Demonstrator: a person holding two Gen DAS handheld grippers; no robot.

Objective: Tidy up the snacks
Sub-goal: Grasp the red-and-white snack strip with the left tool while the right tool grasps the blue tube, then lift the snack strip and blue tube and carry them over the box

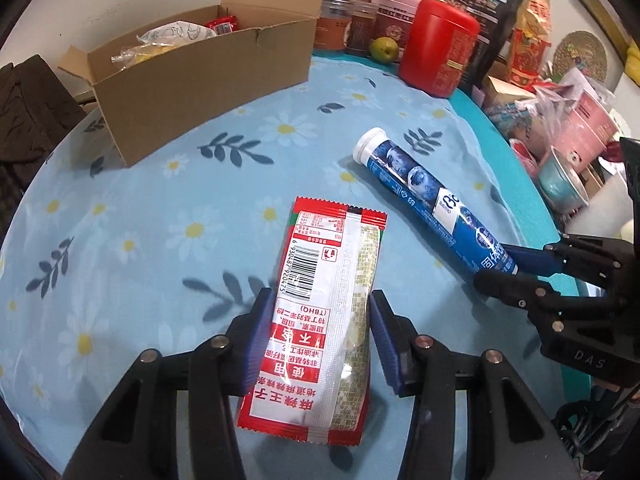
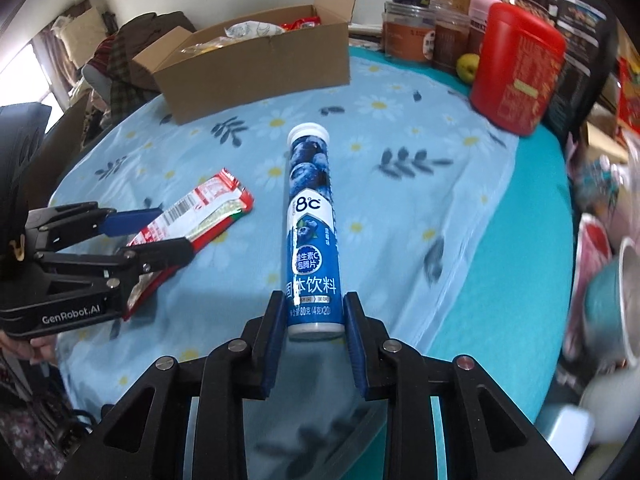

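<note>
Tube, stiff, slick, likely light, lies on the floral cloth, its base clamped by the right gripper. Left gripper pinches the soft red packet mid-length; the cardboard box waits beyond.

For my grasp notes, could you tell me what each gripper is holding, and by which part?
Left gripper: the red snack packet, across its lower half. Right gripper: the blue tablet tube, at its bottom end.

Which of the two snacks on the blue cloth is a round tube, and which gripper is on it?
The blue tube with the white cap, at the right gripper. The other, at the left gripper, is a flat red packet.
</note>
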